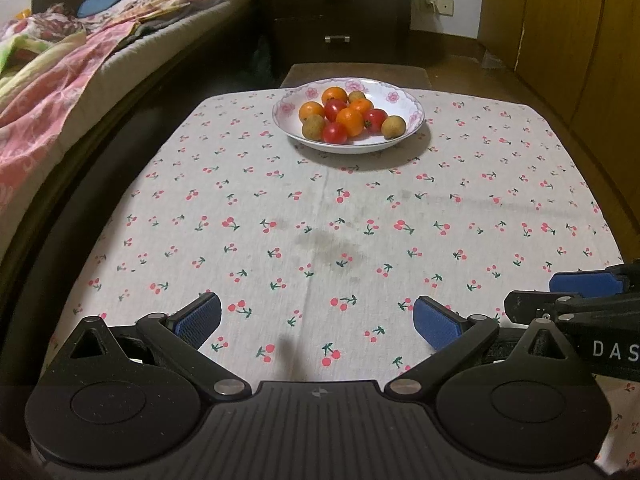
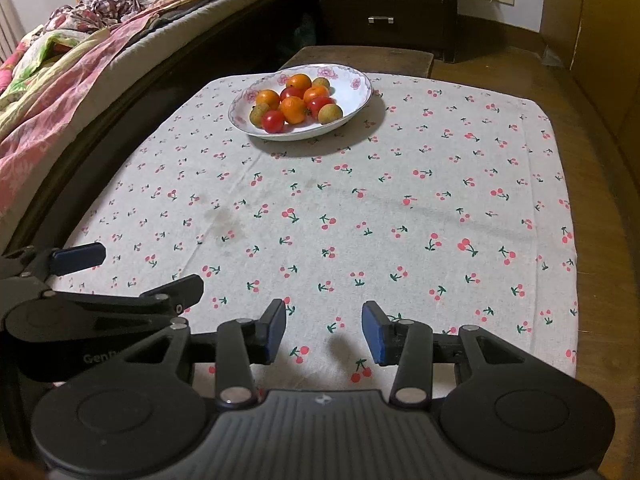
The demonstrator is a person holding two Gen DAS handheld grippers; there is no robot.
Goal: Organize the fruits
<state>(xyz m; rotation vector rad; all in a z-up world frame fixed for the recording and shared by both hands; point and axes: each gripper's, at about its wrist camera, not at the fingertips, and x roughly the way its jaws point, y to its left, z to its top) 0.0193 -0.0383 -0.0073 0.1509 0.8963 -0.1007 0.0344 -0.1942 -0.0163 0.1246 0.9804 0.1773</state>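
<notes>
With both the left gripper (image 1: 316, 322) and the right gripper (image 2: 324, 330) open and empty near you, take each small, round, light fruit (image 1: 349, 121) in the far plate (image 1: 414, 122) gently across its middle, because the tomatoes (image 1: 334, 133) probably bruise and roll easily.
</notes>
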